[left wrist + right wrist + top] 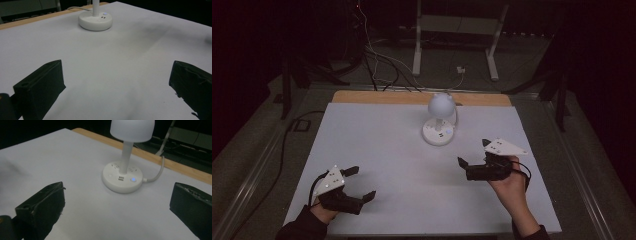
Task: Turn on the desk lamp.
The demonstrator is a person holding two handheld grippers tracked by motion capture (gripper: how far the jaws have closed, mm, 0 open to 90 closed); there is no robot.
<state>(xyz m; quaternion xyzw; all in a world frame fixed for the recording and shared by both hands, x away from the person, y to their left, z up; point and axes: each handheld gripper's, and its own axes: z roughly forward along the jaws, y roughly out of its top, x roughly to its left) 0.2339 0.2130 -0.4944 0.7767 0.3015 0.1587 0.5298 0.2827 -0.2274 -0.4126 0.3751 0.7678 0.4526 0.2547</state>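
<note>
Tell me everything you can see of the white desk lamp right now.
The lamp is white, plastic-looking, standing upright toward the table's far edge. A domed shade tops a slim stem rising from a round base. The base carries two USB ports, a small lit blue button and socket openings on top. A white cable leaves its rear toward the wooden edge. The shade looks unlit. Neither tool touches it; both are apart from it, open.

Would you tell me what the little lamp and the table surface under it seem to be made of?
The lamp looks like white moulded plastic, smooth with a soft sheen; its base has sockets and a small lit blue button. The table's white cover looks matt, perhaps paper or thin board, with faint creases. The strip along its far edge looks like light wood.
</note>
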